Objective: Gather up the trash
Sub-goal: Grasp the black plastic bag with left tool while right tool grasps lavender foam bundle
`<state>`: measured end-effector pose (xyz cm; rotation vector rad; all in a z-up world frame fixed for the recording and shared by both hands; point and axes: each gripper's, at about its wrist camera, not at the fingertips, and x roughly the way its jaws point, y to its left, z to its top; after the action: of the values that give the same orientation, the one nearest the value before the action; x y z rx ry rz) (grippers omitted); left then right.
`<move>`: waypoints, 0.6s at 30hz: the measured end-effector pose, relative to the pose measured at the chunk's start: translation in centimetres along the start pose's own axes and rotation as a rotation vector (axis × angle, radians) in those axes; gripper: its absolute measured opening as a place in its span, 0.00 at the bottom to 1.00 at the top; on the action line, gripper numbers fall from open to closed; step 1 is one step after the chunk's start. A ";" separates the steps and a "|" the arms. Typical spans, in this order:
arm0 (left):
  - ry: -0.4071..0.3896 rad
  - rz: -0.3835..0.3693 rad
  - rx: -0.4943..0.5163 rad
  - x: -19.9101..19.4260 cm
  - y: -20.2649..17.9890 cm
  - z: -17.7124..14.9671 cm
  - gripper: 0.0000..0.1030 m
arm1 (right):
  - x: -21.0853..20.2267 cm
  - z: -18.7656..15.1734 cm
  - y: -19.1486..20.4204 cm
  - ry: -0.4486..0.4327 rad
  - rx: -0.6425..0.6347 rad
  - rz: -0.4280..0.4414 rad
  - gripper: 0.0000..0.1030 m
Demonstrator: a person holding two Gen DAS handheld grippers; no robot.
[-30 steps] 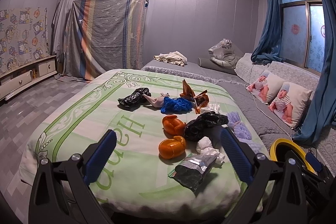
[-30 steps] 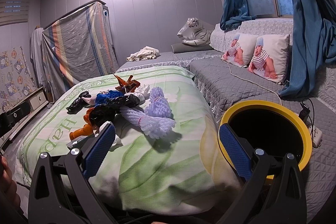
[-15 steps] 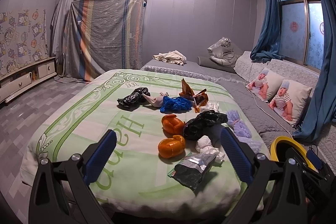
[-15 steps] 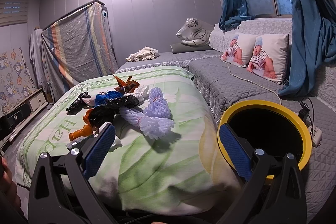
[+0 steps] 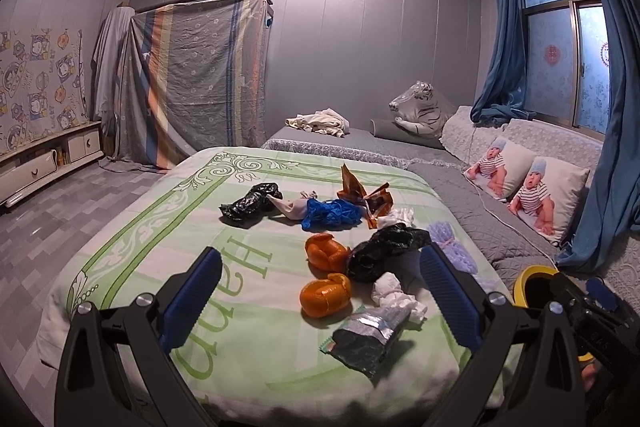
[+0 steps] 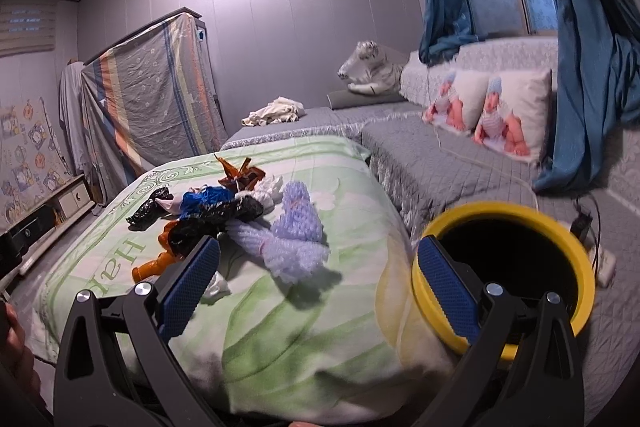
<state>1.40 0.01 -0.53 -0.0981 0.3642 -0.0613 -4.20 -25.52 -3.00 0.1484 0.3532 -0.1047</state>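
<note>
Both our grippers hang wide apart and empty before the bed's (image 5: pixel 132 235) near edge. Nearest our left gripper (image 5: pixel 320 301) lies the crumpled foil wrapper (image 5: pixel 370 333), just ahead and slightly right, its long axis running away toward the right. The right gripper (image 6: pixel 318 285) faces the lavender foam netting (image 6: pixel 294 239); the yellow-rimmed bin (image 6: pixel 560 223) sits beside the bed's right corner. We judge the left is nearer the wrapper.
</note>
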 end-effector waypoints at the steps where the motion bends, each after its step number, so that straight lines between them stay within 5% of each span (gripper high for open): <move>1: 0.009 -0.011 -0.008 0.7 0.5 0.2 0.93 | 0.1 0.3 0.1 -0.011 -0.011 0.006 0.92; 9: 0.008 0.069 -0.004 6.3 4.9 2.3 0.93 | 3.4 3.4 1.1 0.001 -0.101 0.117 0.92; 18: 0.014 0.073 0.022 12.8 9.2 5.7 0.93 | 11.5 6.0 1.7 0.225 -0.168 0.211 0.92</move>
<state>15.78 8.63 -0.70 -0.0622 0.3804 0.0063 8.76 -25.68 -1.24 0.0303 0.5659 0.1518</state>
